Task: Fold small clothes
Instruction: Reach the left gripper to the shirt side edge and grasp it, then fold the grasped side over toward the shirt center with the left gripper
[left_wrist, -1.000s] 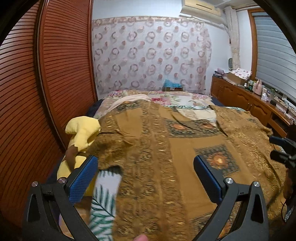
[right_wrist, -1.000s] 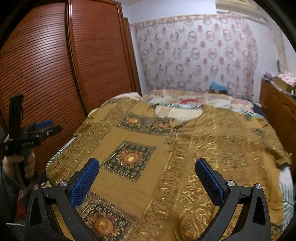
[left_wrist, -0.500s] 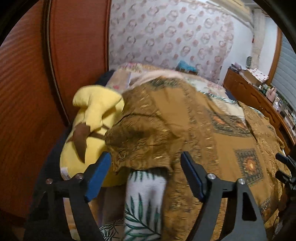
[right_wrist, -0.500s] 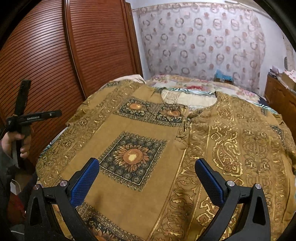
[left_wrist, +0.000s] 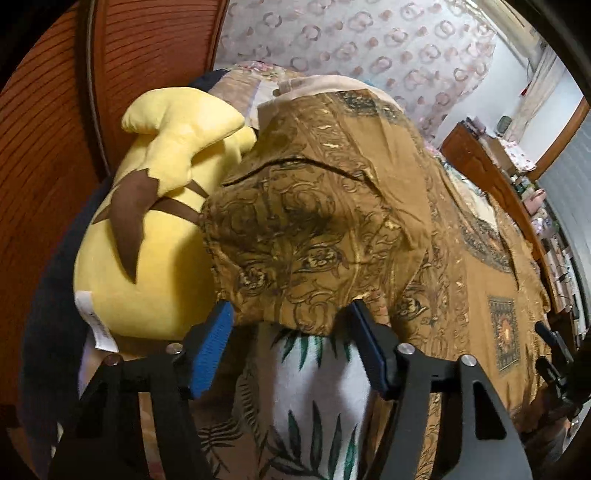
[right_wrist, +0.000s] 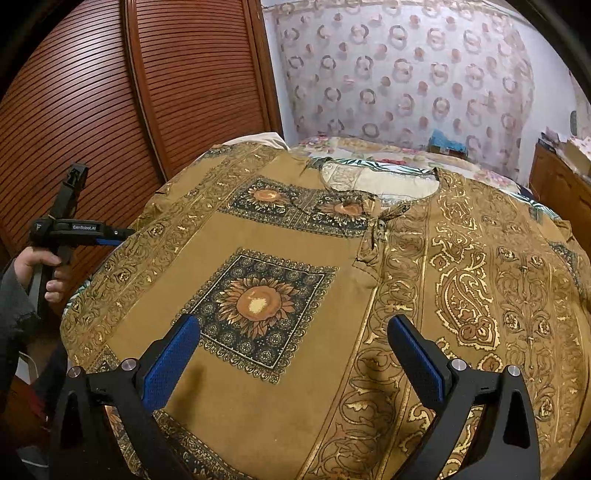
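Note:
A brown and gold patterned blouse (right_wrist: 317, 266) lies spread flat on the bed, neckline at the far side. Its left sleeve end (left_wrist: 317, 236) bulges up just ahead of my left gripper (left_wrist: 291, 325), whose jaws are open on either side of the sleeve hem, not closed on it. My right gripper (right_wrist: 291, 332) is open and empty, hovering low over the blouse's front near a sunflower square (right_wrist: 258, 306). The left gripper also shows in the right wrist view (right_wrist: 110, 232) at the bed's left edge.
A yellow plush toy (left_wrist: 155, 221) lies left of the sleeve against the wooden slatted wardrobe (right_wrist: 110, 92). A leaf-print white sheet (left_wrist: 317, 387) shows under the sleeve. A wooden dresser (left_wrist: 491, 173) with clutter runs along the right wall. A patterned curtain (right_wrist: 406, 74) hangs behind the bed.
My left gripper has moved left and down to the sleeve end, its jaws narrowing around the hem. My right gripper has dropped closer to the blouse front.

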